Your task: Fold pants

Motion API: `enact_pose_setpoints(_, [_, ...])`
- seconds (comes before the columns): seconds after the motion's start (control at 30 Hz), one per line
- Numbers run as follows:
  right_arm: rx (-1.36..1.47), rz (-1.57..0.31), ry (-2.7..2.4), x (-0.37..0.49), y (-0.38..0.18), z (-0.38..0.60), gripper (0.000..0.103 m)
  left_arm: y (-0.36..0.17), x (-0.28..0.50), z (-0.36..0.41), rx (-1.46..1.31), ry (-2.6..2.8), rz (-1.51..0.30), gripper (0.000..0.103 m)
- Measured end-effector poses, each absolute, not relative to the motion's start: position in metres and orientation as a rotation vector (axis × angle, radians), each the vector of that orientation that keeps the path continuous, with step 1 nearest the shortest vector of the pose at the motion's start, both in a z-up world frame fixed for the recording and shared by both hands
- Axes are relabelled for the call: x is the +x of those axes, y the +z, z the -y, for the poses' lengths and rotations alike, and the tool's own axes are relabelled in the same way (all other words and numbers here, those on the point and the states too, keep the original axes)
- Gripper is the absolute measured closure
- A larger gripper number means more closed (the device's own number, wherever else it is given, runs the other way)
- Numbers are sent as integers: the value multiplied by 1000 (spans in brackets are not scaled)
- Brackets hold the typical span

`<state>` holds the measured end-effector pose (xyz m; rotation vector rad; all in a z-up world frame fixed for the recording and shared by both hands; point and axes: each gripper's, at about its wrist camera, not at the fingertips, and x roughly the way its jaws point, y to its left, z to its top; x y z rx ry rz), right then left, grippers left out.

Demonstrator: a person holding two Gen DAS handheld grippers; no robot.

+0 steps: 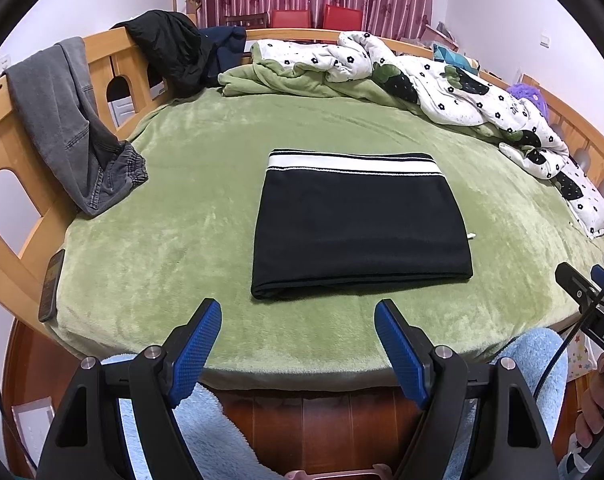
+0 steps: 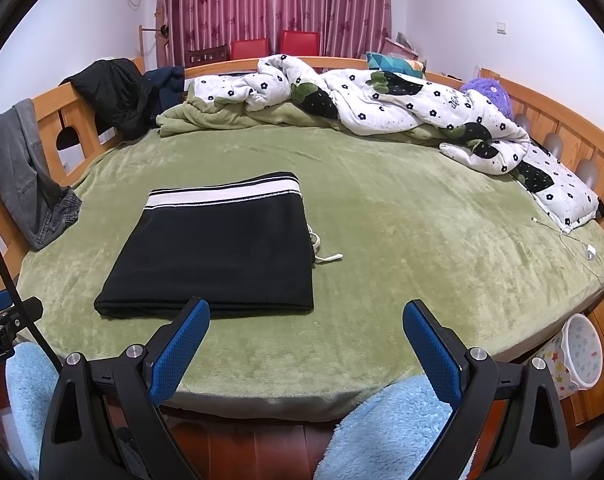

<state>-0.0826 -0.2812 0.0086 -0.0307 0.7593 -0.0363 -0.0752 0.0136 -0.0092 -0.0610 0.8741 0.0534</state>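
The left tongs (image 1: 297,316) stand apart with nothing between their blue pads, and they hang over the near edge of the bed (image 1: 161,240), a little short of the cloth. The right tongs (image 2: 306,318) are also apart and empty, in the same place over the near edge, and the cloth lies ahead of them toward the left.

Just beyond the tongs lie the pants (image 1: 358,224), black, with a white waistband (image 1: 354,164). They are already folded into a flat, thick rectangle in the near middle of the green bed cover. The layers show at the near edge, where the fold is rounded. In my judgement the folding is finished or nearly so; what may be left is only to tuck in the white drawstring (image 2: 328,258), which comes out from the right side of the pack, or one more fold if a smaller pack is wanted.

The waistband points away from the person, toward the far side of the bed. The folded pack is almost square, so its long axis is not clear; it seems slightly longer across, from left to right.
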Motion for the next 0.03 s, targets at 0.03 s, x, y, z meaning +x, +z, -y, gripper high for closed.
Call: enact_pose_setpoints(0.03, [-33,-759,-37,-83,9,280,7,-8,-76,-13,-50,61,-867,25])
